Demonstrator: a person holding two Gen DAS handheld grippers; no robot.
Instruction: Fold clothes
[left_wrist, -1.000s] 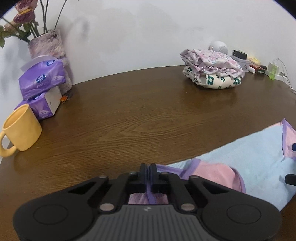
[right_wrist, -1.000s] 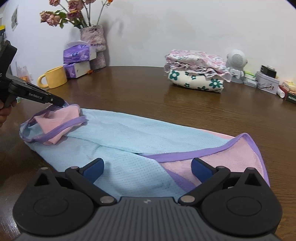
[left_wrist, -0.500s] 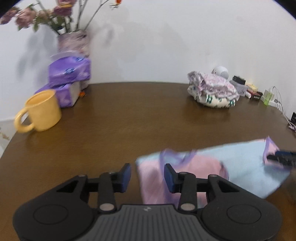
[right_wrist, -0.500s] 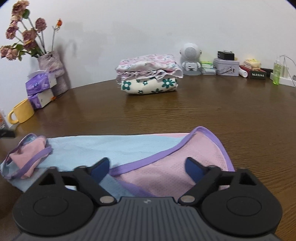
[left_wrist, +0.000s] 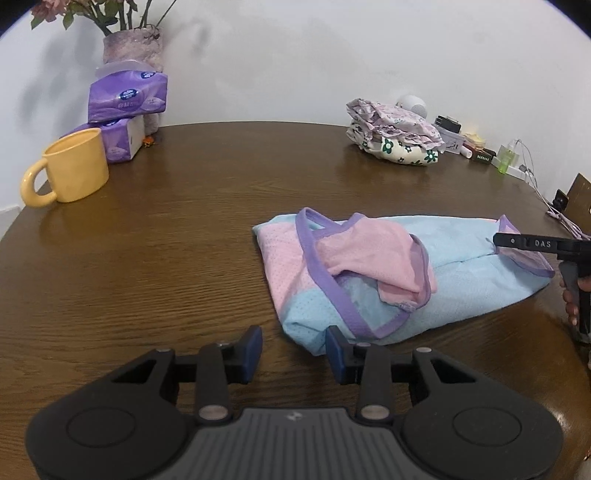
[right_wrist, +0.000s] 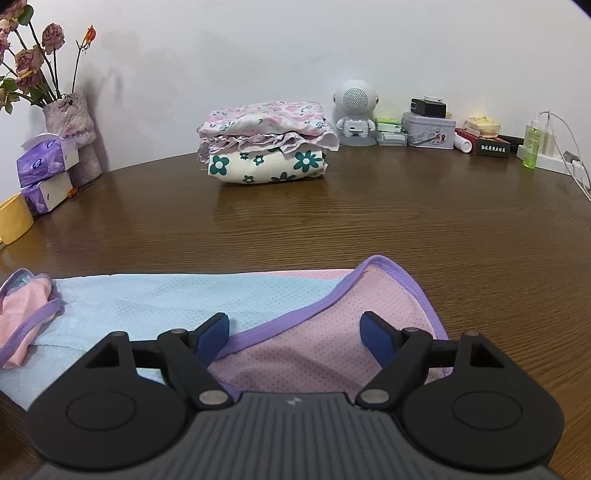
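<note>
I see bare brown wooden tabletop (left_wrist: 166, 258) open ahead; a yellow ceramic mug (left_wrist: 70, 168) and purple tissue packs (left_wrist: 127, 94) block the far left edge.

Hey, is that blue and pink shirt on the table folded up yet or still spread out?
Partly folded. The blue and pink shirt lies in a long strip on the table, one end flipped back over itself, the rest still stretched out.

Soft, even indoor light; both views sharp; faint flower shadows on the wall (left_wrist: 332, 55); fisheye bending and dark corners.
</note>
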